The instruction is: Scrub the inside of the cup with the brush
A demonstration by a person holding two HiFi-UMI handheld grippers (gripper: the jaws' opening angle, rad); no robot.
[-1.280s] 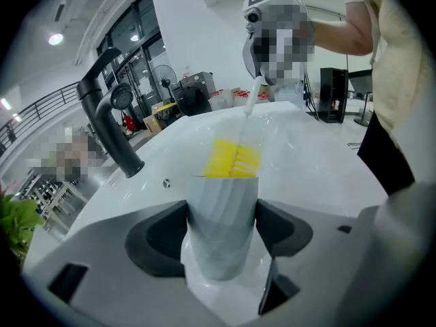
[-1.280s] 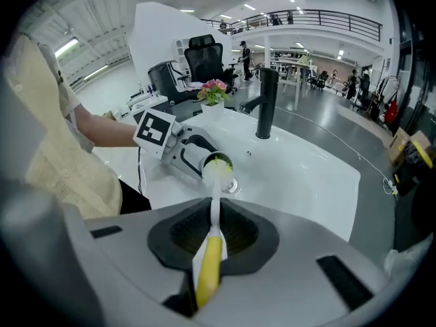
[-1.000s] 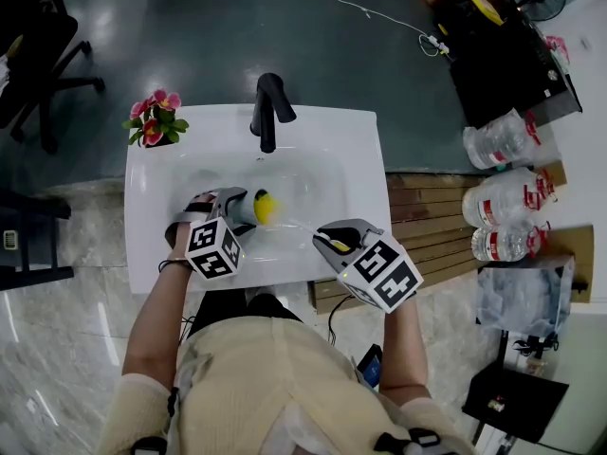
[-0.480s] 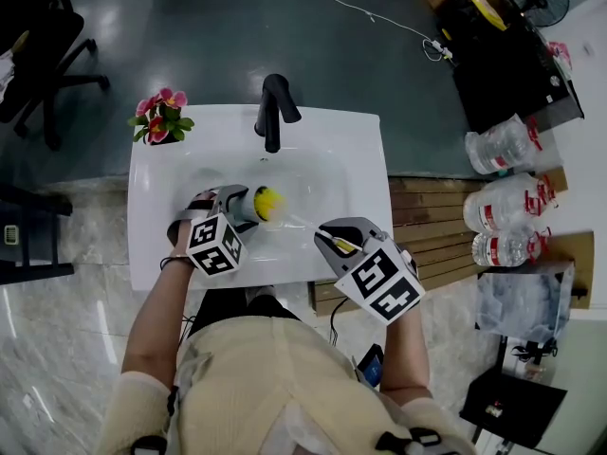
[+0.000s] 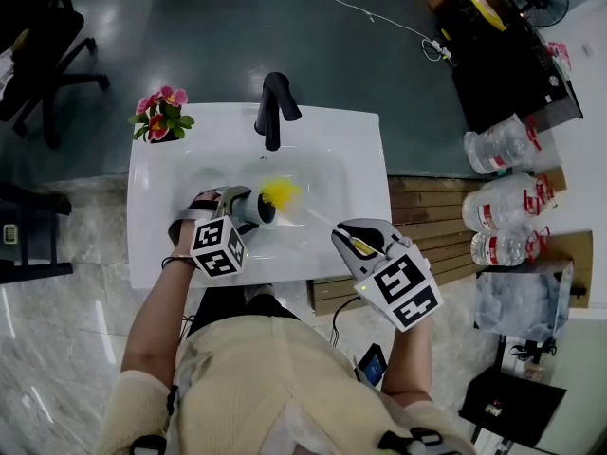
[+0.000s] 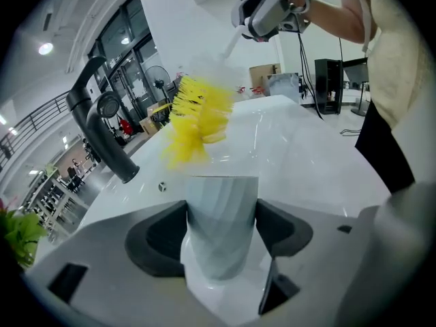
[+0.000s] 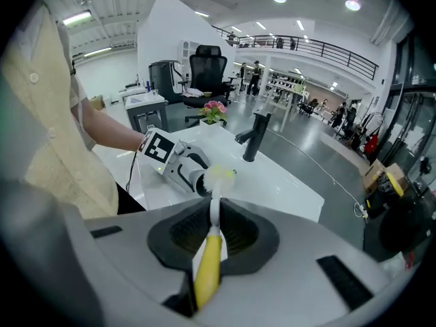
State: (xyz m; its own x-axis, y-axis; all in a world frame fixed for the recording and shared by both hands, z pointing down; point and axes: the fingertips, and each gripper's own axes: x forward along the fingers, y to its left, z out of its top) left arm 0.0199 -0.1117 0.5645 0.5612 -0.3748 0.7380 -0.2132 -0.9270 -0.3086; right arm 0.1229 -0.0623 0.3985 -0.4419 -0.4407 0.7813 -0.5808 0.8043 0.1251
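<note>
A pale grey cup [image 5: 252,207] lies on its side over the white sink basin [image 5: 318,173], mouth toward the right, with my left gripper [image 5: 243,207] shut on it. In the left gripper view the cup [image 6: 221,206] stands between the dark pads of the left gripper [image 6: 220,240]. The brush's yellow bristles [image 5: 281,193] hang just outside the cup's mouth, blurred in that view [image 6: 194,118]. My right gripper [image 5: 360,244] is shut on the brush's yellow handle [image 7: 206,264]; its white shaft runs to the bristle head [image 7: 219,175] next to the cup. The cup's inside is hidden.
A black faucet [image 5: 274,110] stands behind the basin, with a small pot of pink flowers [image 5: 158,118] at the back left corner. Large water bottles [image 5: 501,140] and wooden planks [image 5: 427,207] lie on the floor to the right, and a black chair [image 5: 38,55] to the left.
The brush head has come out of the cup's mouth and now shows fully beside it. My right gripper has drawn back to the right. The left gripper tilted the cup slightly.
</note>
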